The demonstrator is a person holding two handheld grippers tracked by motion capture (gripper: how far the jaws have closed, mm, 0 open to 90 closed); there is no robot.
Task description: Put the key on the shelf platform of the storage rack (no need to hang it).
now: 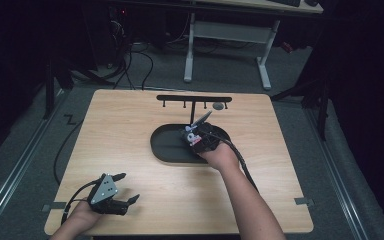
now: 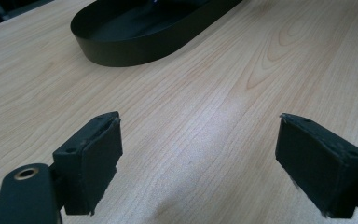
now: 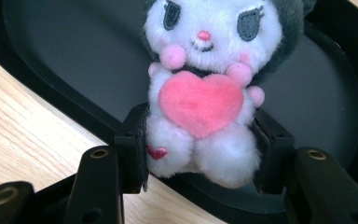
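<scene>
A small white plush toy (image 3: 205, 98) with a dark hood and a pink heart on its chest is pinched at its lower body between the black jaws of my right gripper (image 3: 200, 149). In the high view that right gripper (image 1: 196, 136) hovers over the black oval tray (image 1: 165, 147) at the table's middle, the plush toy (image 1: 192, 135) showing at its tip. The tray (image 3: 65, 60) lies right beneath the toy. My left gripper (image 1: 128, 188) rests near the front left edge, jaws wide apart over bare wood. In its own view the left gripper (image 2: 198, 161) holds nothing.
A black T-shaped rack (image 1: 194, 100) with small hooks stands behind the tray, a grey round piece (image 1: 218, 105) hanging near its right end. The tray (image 2: 135, 32) lies ahead of the left gripper. Light wood stretches left and right of it.
</scene>
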